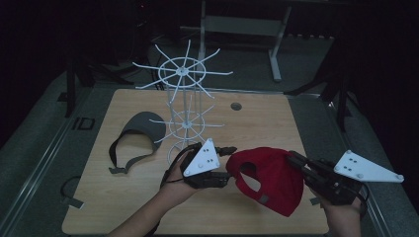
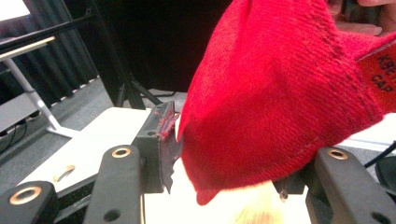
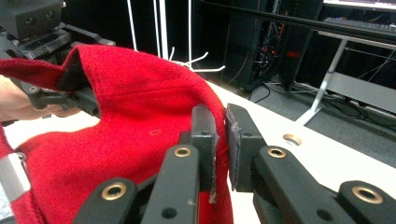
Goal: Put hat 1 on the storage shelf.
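A red knitted cap point(image 1: 274, 180) hangs just above the wooden table point(image 1: 257, 123), between my two grippers. My right gripper point(image 1: 294, 159) is shut on the cap's right side; in the right gripper view red fabric point(image 3: 130, 140) is pinched between the nearly touching pads point(image 3: 222, 121). My left gripper point(image 1: 228, 163) is at the cap's left edge, by the back opening. In the left gripper view its jaws point(image 2: 243, 140) stand apart with the cap point(image 2: 280, 93) bulging between them; the right jaw is partly hidden behind the fabric.
A white wire rack point(image 1: 185, 113) with radiating arms stands just behind my left gripper. A grey visor cap point(image 1: 143, 129) with a strap lies on the table's left. A round hole point(image 1: 236, 106) is in the far tabletop. Dark stands and a desk frame surround the table.
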Available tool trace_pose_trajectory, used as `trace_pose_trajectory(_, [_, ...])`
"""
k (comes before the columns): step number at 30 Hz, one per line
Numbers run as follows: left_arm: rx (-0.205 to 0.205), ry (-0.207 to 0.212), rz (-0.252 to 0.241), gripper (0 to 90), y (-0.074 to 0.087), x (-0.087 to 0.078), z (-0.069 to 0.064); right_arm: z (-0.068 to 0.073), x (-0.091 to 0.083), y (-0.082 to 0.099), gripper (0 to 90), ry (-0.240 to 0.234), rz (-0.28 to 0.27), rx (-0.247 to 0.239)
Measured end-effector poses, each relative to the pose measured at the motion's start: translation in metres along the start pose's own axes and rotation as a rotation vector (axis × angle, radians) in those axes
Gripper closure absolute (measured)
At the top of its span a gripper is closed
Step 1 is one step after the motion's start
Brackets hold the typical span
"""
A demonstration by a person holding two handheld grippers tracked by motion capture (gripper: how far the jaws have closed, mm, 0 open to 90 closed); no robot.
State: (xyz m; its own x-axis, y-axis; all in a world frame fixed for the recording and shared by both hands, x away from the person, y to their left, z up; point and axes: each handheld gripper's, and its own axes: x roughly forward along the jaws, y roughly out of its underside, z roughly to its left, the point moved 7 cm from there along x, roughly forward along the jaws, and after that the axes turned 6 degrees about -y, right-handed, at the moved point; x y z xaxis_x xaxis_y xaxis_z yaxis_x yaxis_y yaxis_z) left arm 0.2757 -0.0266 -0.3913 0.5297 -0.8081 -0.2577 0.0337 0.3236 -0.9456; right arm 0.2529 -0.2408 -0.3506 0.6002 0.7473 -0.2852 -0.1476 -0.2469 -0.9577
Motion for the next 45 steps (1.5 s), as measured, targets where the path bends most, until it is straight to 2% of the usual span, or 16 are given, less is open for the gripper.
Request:
trace_pose_trajectory(10, [-0.045,-0.046,-0.003,45.8,0.012,-0.014,0.011,-0.009,-0.004,-0.004,82.9,0.046,-0.002,0.0])
trace_pose_trajectory(17, [-0.071,-0.048,0.022,43.9,0.03,-0.025,0.013,-0.021,-0.007,-0.006,82.9,0.082,-0.008,0.019])
trace_pose_trajectory(21, [-0.082,-0.041,0.041,43.8,0.043,-0.03,0.009,-0.027,-0.008,-0.008,82.9,0.101,-0.015,0.028])
trace_pose_trajectory(24, [-0.091,-0.039,0.046,43.8,0.05,-0.033,0.007,-0.033,-0.008,-0.011,82.9,0.129,-0.016,0.026])
trace_pose_trajectory(33, [-0.123,-0.038,0.051,43.4,0.07,-0.047,0.005,-0.052,-0.009,-0.028,82.9,0.169,-0.042,0.039])
trace_pose_trajectory(35, [-0.129,-0.042,0.057,40.4,0.075,-0.049,0.004,-0.057,-0.007,-0.032,82.9,0.177,-0.045,0.043])
trace_pose_trajectory(40, [-0.157,-0.022,0.061,37.2,0.087,-0.05,0.0,-0.068,-0.002,-0.045,82.9,0.19,-0.052,0.051])
trace_pose_trajectory(42, [-0.17,-0.012,0.061,32.1,0.091,-0.051,-0.001,-0.072,0.001,-0.051,82.9,0.196,-0.058,0.053])
trace_pose_trajectory(45, [-0.18,-0.02,0.061,25.0,0.098,-0.052,-0.002,-0.078,0.004,-0.06,82.9,0.201,-0.072,0.063])
